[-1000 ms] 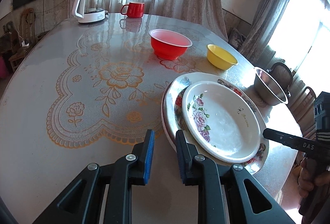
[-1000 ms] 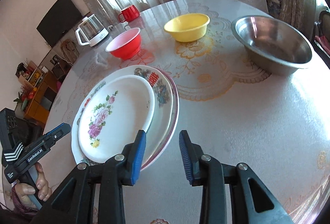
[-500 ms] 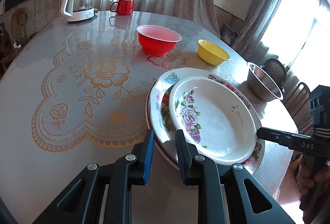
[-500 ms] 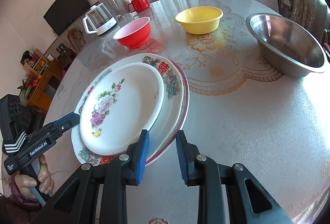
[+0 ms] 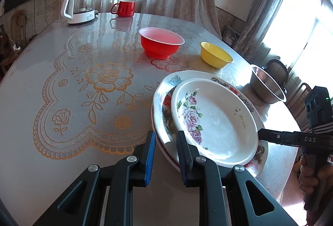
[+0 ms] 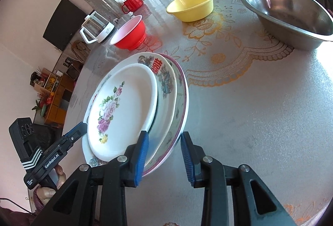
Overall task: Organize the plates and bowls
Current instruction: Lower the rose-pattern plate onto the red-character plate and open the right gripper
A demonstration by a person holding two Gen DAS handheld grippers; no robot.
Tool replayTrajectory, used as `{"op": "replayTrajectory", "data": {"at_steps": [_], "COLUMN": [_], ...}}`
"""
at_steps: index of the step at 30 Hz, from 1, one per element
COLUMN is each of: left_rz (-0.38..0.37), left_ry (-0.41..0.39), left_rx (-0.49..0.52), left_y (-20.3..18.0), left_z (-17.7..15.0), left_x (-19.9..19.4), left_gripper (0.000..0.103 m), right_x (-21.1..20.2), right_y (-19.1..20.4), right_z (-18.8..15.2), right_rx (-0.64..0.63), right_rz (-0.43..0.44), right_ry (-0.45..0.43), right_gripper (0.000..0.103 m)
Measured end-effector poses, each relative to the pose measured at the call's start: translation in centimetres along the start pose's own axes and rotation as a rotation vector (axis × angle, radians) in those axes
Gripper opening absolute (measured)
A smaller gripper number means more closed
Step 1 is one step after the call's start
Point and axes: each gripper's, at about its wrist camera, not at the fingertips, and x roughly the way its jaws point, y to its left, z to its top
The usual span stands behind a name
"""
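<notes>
Three plates lie stacked on the table. On top is a white rose-patterned plate [image 5: 218, 121] [image 6: 124, 105], under it a plate with red characters [image 5: 166, 101] [image 6: 164, 78], and lowest a pink-rimmed plate [image 6: 183, 101]. My left gripper [image 5: 166, 134] [image 6: 81, 126] straddles the stack's near rim, its jaws narrowly apart. At the opposite rim my right gripper [image 6: 163, 134] [image 5: 260, 132] has its jaws opening. The rim is between them: the left pad rests at the rose plate's edge and the right pad stands clear. Farther off sit a red bowl [image 5: 160, 44], a yellow bowl [image 5: 216, 55] and a steel bowl [image 5: 266, 88].
A glass kettle [image 5: 79, 7] and a red mug [image 5: 124, 8] stand at the far edge of the round table [image 5: 62, 142], which has a lace-patterned cover. A person's hand [image 5: 312, 174] holds the right gripper beyond the table's edge. Curtains and chairs surround the table.
Both grippers have closed in on the plate stack. The left one slid right until the rim entered its jaws. The right one moved left onto the opposite rim, its jaws narrowing and then widening.
</notes>
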Motion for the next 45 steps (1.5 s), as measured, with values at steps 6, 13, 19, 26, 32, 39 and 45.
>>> {"op": "replayTrajectory", "data": {"at_steps": [6,13,19,26,32,39,45], "left_rz": [0.000,0.009,0.039,0.089,0.109,0.105,0.059], "left_ry": [-0.002,-0.002,-0.007,-0.023,-0.026,-0.071,-0.081], "left_rx": [0.007,0.010,0.015,0.036,0.043,0.070,0.114], "left_y": [0.0,-0.2,0.0,-0.6,-0.6,-0.6,-0.8], "left_z": [-0.1,0.0,0.4,0.3,0.5,1.1,1.4], "left_x": [-0.1,-0.2,-0.2,-0.5,-0.7,-2.2,-2.9], "left_gripper": [0.020,0.019,0.019,0.022,0.026,0.043,0.043], "right_x": [0.0,0.0,0.1,0.2,0.4,-0.6,-2.3], "right_y": [0.1,0.1,0.7,1.8,3.3,4.5,7.0], "right_z": [-0.2,-0.4,-0.8,-1.9,-3.2,-4.1,-3.9], "right_rx": [-0.005,0.013,0.013,-0.007,-0.024,-0.067,-0.147], "right_rz": [-0.019,-0.030,-0.022,-0.029,-0.035,-0.078,-0.237], "right_ry": [-0.006,-0.020,-0.019,-0.021,-0.025,-0.068,-0.156], "right_gripper": [0.033,0.033,0.033,0.035,0.037,0.034,0.034]}}
